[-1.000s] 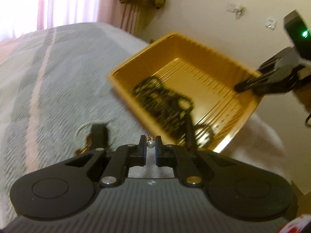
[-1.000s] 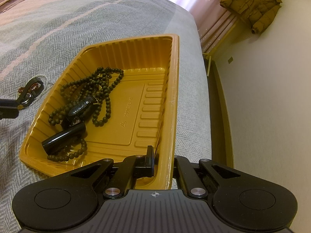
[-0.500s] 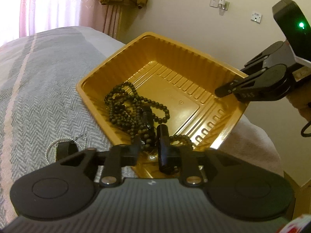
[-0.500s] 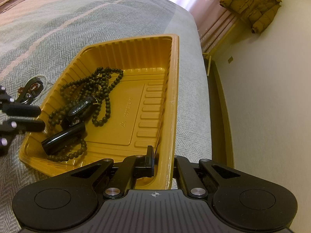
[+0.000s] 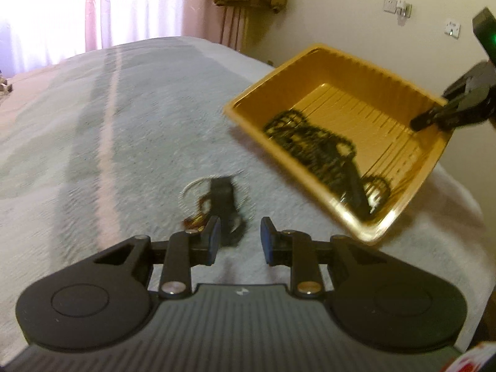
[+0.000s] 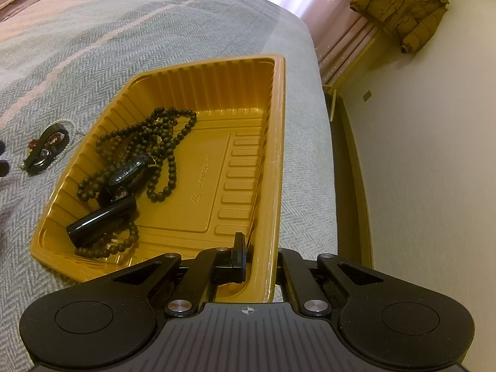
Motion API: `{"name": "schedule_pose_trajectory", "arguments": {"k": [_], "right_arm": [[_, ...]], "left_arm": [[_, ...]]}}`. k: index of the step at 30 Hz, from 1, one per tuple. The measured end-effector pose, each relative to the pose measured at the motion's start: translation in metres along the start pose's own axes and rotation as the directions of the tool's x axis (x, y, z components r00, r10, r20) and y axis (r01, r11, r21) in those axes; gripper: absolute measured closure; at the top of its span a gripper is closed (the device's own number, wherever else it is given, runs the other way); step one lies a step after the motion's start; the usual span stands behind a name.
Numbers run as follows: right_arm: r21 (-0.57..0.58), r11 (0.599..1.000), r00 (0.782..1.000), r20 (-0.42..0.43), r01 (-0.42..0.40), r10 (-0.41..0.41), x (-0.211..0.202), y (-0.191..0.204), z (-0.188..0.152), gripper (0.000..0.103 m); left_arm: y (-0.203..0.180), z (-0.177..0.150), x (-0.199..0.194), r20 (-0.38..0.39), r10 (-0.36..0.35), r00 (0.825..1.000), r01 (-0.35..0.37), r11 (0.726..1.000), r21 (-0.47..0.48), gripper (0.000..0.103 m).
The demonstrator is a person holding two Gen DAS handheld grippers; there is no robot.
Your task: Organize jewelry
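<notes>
Our left claw (image 5: 238,238) gapes empty above the bracelet (image 6: 46,147) on the bed (blurred, perhaps tangled with a chain); right claw (image 6: 259,259) pinches the tray (image 6: 279,155) rim. We might snag both.

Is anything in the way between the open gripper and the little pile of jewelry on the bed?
No. The left gripper is open just short of the jewelry pile, with only bare blanket between them. The yellow tray sits off to the side, held by the right gripper.

Left tongs (image 5: 240,241) spread wide, empty; right tongs (image 6: 260,260) clamped shut, held level
</notes>
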State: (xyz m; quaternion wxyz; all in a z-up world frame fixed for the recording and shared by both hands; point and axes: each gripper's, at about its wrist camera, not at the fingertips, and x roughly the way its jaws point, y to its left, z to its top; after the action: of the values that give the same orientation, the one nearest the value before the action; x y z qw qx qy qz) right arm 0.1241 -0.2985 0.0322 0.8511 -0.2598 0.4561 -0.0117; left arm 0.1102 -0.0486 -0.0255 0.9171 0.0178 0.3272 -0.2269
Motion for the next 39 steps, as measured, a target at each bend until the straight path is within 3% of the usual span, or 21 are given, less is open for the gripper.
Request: {"name": "schedule_pose_trajectory", "arguments": {"k": [5,20,23,25,32,39], "right_arm": [[0.0,1.0,1.0,-0.002,0.001,-0.001,0.0,-0.001,0.0,0.099],[-0.003,1.0,1.0,-0.004,0.005,-0.005,0.001,0.002,0.0,0.099],[-0.002,1.0,1.0,-0.004,0.005,-0.005,0.001,0.002,0.0,0.099],[-0.002,1.0,1.0,-0.004,0.005,-0.005,0.001,0.001,0.0,0.099],[-0.002,1.0,1.0,-0.002,0.004,-0.004,0.001,0.001,0.0,0.099],[-0.002,1.0,1.0,-0.002,0.005,-0.005,0.001,0.002,-0.001,0.099]], "left_arm": [[0.013,-0.013,0.004,-0.028,0.038,0.999,-0.038,0.999,0.0,0.079],[0.006,-0.012,0.049,-0.083,0.032,0.996,-0.021,0.992,0.128,0.08],[0.006,-0.014,0.05,-0.088,0.034,0.996,-0.022,0.991,0.134,0.086],[0.006,-0.015,0.049,-0.09,0.039,0.995,-0.026,0.99,0.139,0.095],[0.002,-0.014,0.035,-0.063,0.051,0.997,-0.04,0.986,0.16,0.095],[-0.013,0.006,0.019,-0.017,-0.018,1.0,0.02,0.99,0.142,0.095]]}}
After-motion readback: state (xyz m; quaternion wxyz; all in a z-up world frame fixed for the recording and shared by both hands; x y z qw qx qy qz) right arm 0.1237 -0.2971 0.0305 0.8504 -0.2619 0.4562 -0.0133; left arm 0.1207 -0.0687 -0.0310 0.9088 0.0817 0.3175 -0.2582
